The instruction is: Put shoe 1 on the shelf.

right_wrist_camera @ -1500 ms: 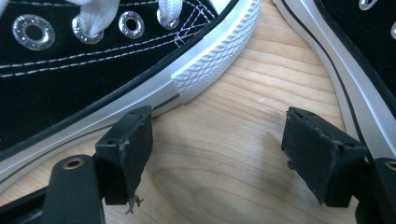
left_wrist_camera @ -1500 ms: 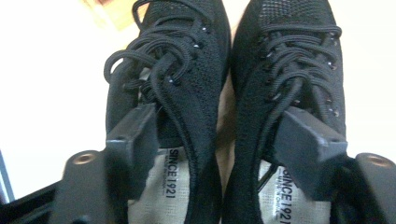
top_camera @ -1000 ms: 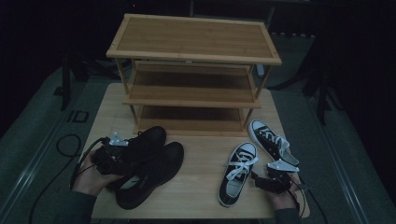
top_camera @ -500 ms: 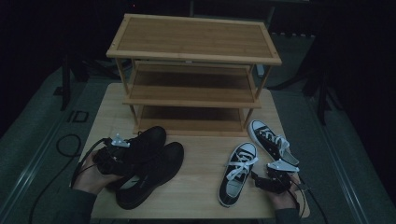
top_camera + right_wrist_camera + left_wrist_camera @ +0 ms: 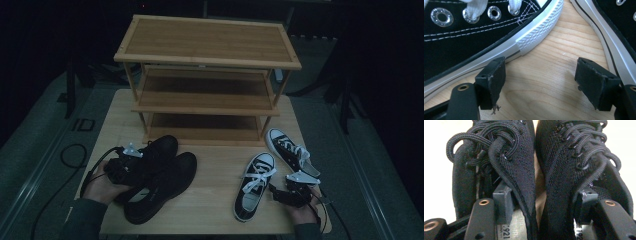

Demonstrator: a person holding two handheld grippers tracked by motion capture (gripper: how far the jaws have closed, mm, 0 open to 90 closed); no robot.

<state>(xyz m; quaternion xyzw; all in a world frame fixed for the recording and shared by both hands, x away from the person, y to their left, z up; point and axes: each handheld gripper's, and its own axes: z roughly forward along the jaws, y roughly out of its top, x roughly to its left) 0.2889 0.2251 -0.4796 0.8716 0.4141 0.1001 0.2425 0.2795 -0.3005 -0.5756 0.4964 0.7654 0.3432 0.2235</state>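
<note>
The left hand-held gripper (image 5: 134, 165) comes in low from the near left of the counter (image 5: 215, 165), forearm angled inward, and sits at the heel ends of the pair of black knit shoes (image 5: 160, 175), which lie side by side on the near left of the counter. Its own view shows what the high view cannot: one jaw is pushed down inside each shoe's opening, against the size labels, so the two inner collar walls (image 5: 536, 195) stand between the jaws; whether they are actually pinched cannot be told. The right hand-held gripper (image 5: 286, 194) rests low at the near right edge, jaws spread and released, with bare wood between them. Its view shows the left pad touching the white rubber sole of the nearer black-and-white sneaker (image 5: 461, 45), while the second sneaker (image 5: 614, 32) lies just beside the right pad. At the far side stands a three-tier wooden shoe rack (image 5: 207, 75), its shelves bare.
</note>
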